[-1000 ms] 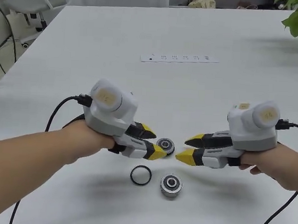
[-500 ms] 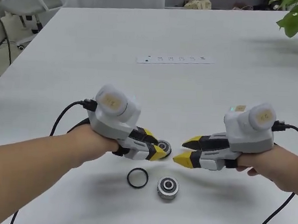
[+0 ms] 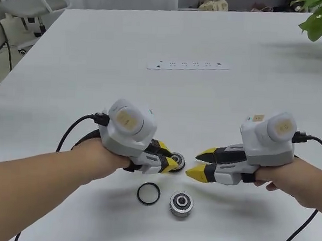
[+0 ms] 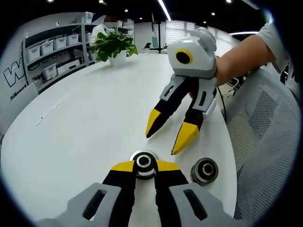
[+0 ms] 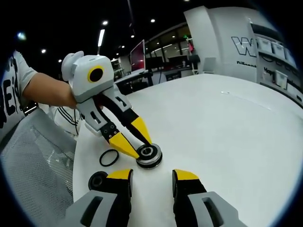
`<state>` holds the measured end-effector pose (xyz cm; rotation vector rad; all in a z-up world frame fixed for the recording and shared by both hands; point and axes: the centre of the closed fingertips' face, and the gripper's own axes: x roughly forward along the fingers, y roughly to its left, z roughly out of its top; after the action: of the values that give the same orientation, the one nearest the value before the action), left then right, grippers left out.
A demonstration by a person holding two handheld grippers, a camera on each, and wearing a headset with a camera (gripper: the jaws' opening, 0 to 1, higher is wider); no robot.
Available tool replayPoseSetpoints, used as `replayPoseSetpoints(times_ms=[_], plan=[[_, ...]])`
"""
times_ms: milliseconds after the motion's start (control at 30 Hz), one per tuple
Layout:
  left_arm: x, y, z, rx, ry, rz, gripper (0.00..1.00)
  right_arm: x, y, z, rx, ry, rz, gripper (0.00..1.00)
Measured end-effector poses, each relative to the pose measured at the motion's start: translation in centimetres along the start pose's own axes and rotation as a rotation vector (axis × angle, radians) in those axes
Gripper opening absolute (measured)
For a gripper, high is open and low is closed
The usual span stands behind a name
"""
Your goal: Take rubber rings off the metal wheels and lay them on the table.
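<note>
Near the surface's [image 3: 232,102] near edge the left tool [image 3: 173,163] clenched a metal wheel [image 4: 143,162], the right tool [image 3: 197,164] released just beside; its rubber ring [image 5: 152,163], probably soft and stretchy, wanted pinching at the rim.

Right gripper [image 5: 151,176] jaws apart; left gripper [image 5: 142,147] clamps wheel [image 5: 149,157]; ring [image 5: 100,158] beside.

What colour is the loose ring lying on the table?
Black. The thin loose rubber ring shows best in the head view.
</note>
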<state>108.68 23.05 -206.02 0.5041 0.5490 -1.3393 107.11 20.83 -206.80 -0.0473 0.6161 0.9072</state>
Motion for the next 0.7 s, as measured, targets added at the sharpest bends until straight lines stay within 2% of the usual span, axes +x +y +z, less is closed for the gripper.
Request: replayPoseSetpoints(times_ms=[367, 700], plan=[[0.03, 0.16, 0.05, -0.018, -0.007, 0.010, 0.09, 0.63, 0.56, 0.17, -0.013, 0.005, 0.016, 0.31], [0.18, 0.31, 0.08, -0.021, -0.020, 0.022, 0.08, 0.91, 0.43, 0.29, -0.020, 0.008, 0.016, 0.31]])
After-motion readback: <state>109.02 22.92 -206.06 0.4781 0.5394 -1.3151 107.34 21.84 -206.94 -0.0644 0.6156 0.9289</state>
